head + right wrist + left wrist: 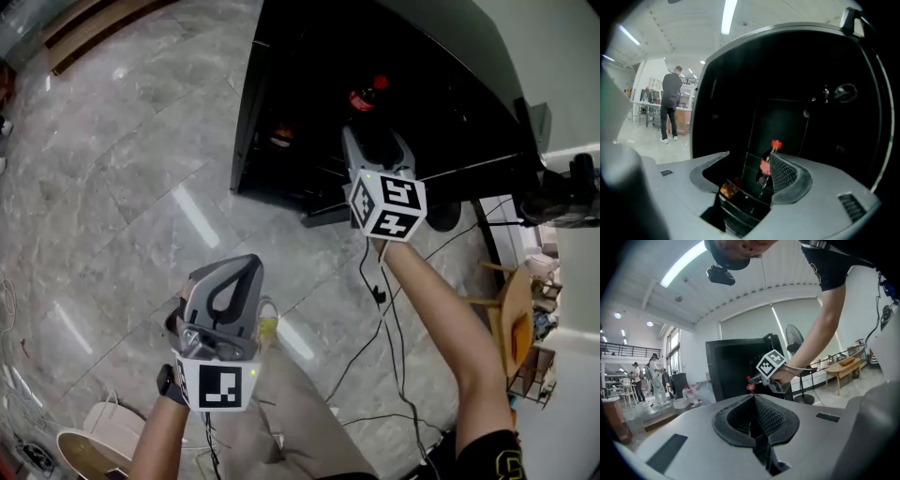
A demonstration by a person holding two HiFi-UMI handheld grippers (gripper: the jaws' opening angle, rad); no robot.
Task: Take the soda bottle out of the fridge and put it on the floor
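Observation:
The soda bottle (367,94), dark with a red cap and red label, stands upright inside the open black fridge (281,56). My right gripper (375,141) reaches into the fridge just in front of it. In the right gripper view the bottle (768,161) stands a little ahead of the open right gripper (750,159), close by the meshed right pad (785,176), and nothing presses on it. My left gripper (248,267) hangs back over the grey floor, away from the fridge, tips together and empty. The left gripper (753,398) looks toward the fridge (731,366) and the right hand.
An orange item (726,189) lies low on a shelf in the fridge, left of the bottle. A standing fan (441,217) and loose cables (380,309) are on the floor right of the fridge, with a wooden table (516,319) beyond. A person (670,105) stands far off.

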